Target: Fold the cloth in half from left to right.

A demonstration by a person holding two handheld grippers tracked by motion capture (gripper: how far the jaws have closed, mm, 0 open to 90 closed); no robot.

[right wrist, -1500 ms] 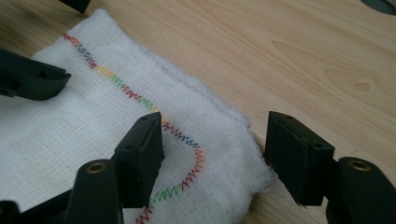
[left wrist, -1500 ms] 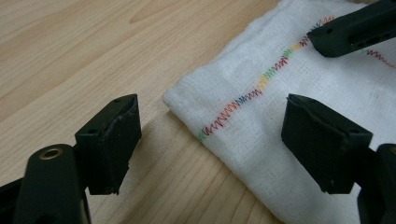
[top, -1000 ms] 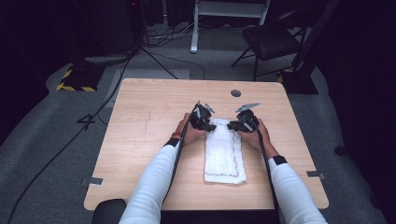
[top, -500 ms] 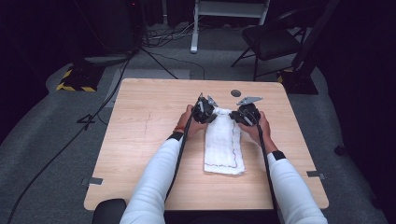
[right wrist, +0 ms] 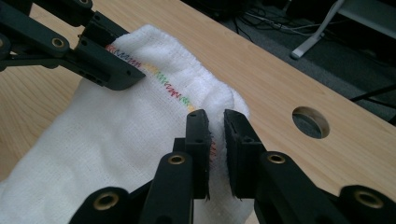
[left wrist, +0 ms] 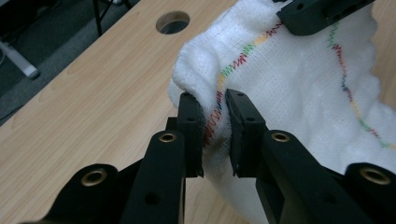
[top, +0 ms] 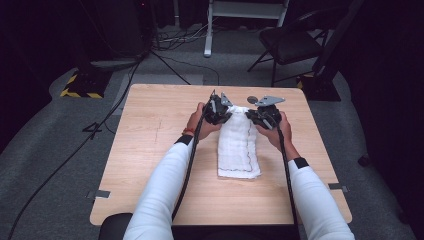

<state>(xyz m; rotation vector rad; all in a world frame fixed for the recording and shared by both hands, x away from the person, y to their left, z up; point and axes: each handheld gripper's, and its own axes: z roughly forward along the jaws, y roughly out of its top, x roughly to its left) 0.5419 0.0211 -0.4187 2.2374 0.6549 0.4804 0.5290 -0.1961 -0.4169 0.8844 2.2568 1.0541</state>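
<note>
A white cloth (top: 238, 145) with a multicoloured zigzag hem lies lengthwise on the wooden table (top: 150, 150). Its far end is lifted off the wood. My left gripper (top: 218, 111) is shut on the cloth's far left corner (left wrist: 205, 93), the hem pinched between its jaws. My right gripper (top: 261, 116) is shut on the far right corner (right wrist: 219, 100). The left gripper view shows the other gripper's jaw (left wrist: 322, 14) on the hem at top right. In the right gripper view the cloth (right wrist: 107, 144) sags toward the lower left.
A round cable hole (top: 252, 99) sits in the table just beyond the grippers. A dark chair (top: 292, 42), a white stand base (top: 207, 50) and floor cables (top: 100, 125) lie past and left of the table. Bare wood spreads on both sides of the cloth.
Both grippers have moved away from me toward the table's far edge with the cloth's far end, which has risen off the table and stretched out; they have also drawn closer together.
</note>
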